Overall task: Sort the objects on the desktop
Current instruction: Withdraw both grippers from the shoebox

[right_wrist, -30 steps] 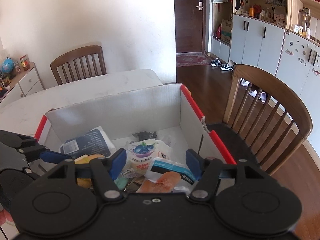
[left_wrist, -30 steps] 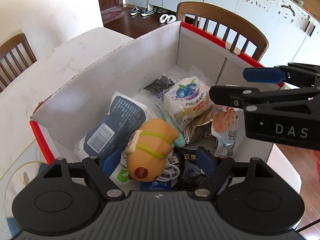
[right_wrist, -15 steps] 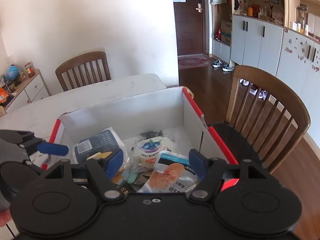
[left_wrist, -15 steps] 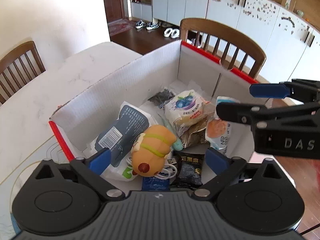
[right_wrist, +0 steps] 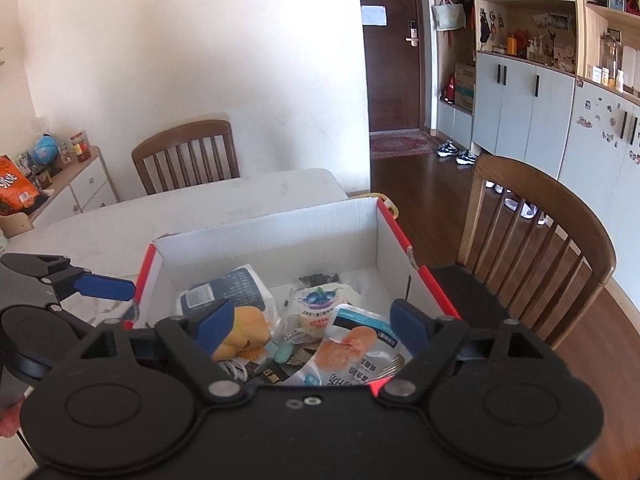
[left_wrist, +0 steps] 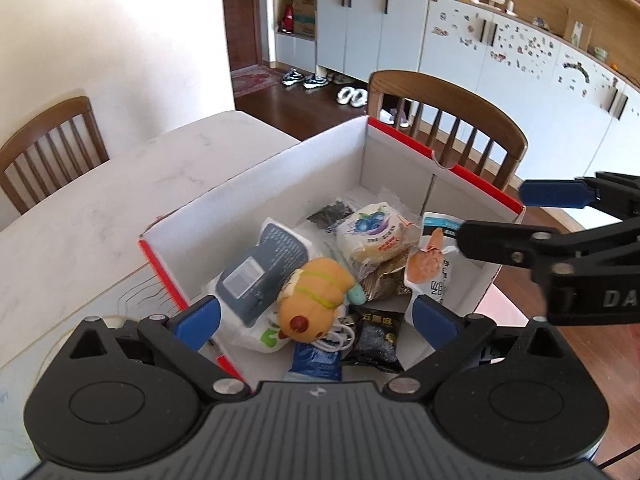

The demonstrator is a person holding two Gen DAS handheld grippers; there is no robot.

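A white cardboard box with red edges [left_wrist: 248, 200] [right_wrist: 272, 240] stands on the table. In it lie an orange plush toy [left_wrist: 316, 300] [right_wrist: 244, 330], a dark blue packet [left_wrist: 260, 276], a blueberry bun pack [left_wrist: 374, 230] [right_wrist: 320, 304], an orange-print pouch [left_wrist: 430, 264] [right_wrist: 352, 348], a black sachet [left_wrist: 376, 336] and a white cable [left_wrist: 340, 338]. My left gripper [left_wrist: 314, 318] is open and empty, above the box's near edge. My right gripper [right_wrist: 308, 326] is open and empty, above the box's right side; it also shows in the left wrist view [left_wrist: 520, 216].
The box sits on a white marble table [left_wrist: 80, 220] [right_wrist: 120, 224]. Wooden chairs stand at the far side [left_wrist: 444, 120] [right_wrist: 536, 248] and at the left [left_wrist: 48, 144] [right_wrist: 188, 152]. A white drawer unit with clutter [right_wrist: 60, 184] is at the far left.
Both grippers have risen and pulled back from the box, so the box looks smaller and farther. Both stay open and empty. The objects in the box have not moved.
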